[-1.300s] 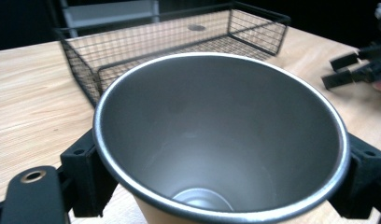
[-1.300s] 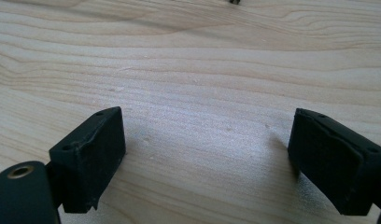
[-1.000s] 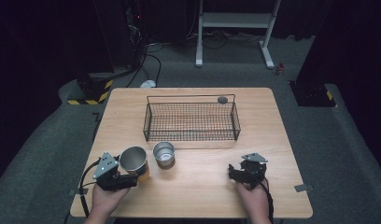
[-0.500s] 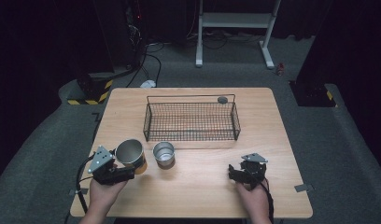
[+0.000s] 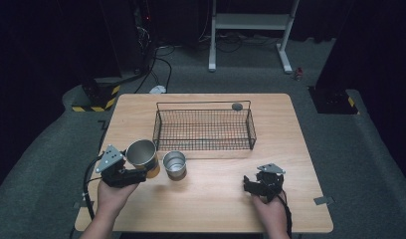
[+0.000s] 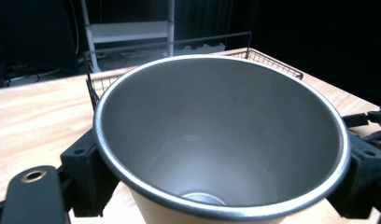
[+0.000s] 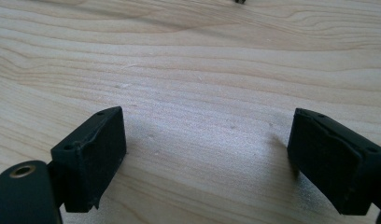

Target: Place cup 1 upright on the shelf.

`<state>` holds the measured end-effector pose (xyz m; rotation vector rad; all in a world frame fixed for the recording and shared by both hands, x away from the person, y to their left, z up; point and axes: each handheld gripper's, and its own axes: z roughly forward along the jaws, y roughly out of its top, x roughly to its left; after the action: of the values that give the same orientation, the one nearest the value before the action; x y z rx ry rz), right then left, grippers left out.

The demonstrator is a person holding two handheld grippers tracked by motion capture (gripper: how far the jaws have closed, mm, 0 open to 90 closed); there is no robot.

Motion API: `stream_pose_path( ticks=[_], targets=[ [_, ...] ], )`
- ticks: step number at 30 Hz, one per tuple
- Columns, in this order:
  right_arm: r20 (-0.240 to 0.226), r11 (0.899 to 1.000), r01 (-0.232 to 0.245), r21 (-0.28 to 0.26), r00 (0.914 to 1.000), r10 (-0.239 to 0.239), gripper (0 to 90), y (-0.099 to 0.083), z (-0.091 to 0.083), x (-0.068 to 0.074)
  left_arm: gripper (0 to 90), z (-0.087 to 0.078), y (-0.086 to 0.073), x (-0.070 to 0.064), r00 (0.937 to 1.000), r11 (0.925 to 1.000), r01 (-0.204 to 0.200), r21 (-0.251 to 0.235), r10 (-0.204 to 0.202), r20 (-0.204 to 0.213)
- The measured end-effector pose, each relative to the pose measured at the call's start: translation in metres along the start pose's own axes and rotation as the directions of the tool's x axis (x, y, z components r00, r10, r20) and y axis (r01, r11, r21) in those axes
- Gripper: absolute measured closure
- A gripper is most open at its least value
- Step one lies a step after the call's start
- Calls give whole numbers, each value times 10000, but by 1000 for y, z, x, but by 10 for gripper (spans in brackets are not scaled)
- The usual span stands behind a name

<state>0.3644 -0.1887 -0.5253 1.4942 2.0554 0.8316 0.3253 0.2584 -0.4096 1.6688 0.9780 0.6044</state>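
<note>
— Left side, please.
— The left gripper [image 5: 134, 175] was clamped on a large metal cup [image 5: 141, 153], one jaw on each side of its wall; the cup stood at the wooden table's [image 5: 211, 199] front left, just beside a smaller metal cup [image 5: 174, 163].
— And the right?
— The right gripper [image 5: 251, 184] rested low over bare tabletop, jaws spread wide, gripping nothing. A wire basket [image 5: 203, 129] sat behind the cups.
</note>
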Motion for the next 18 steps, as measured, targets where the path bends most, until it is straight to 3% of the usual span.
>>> stream_pose_path(
  ticks=[10,15,18],
  targets=[
    [-12,10000,48,4,10000,-48,115,0,0,0,138,10,17,8,9999,9998,107,137,-108,67],
    [-23,10000,17,17,10000,-17,115,0,0,0,137,19,22,11,9998,9999,64,-86,-62,173],
    [-25,10000,16,16,10000,-16,115,0,0,0,137,24,24,13,9994,9998,223,5,-223,253]
  ],
)
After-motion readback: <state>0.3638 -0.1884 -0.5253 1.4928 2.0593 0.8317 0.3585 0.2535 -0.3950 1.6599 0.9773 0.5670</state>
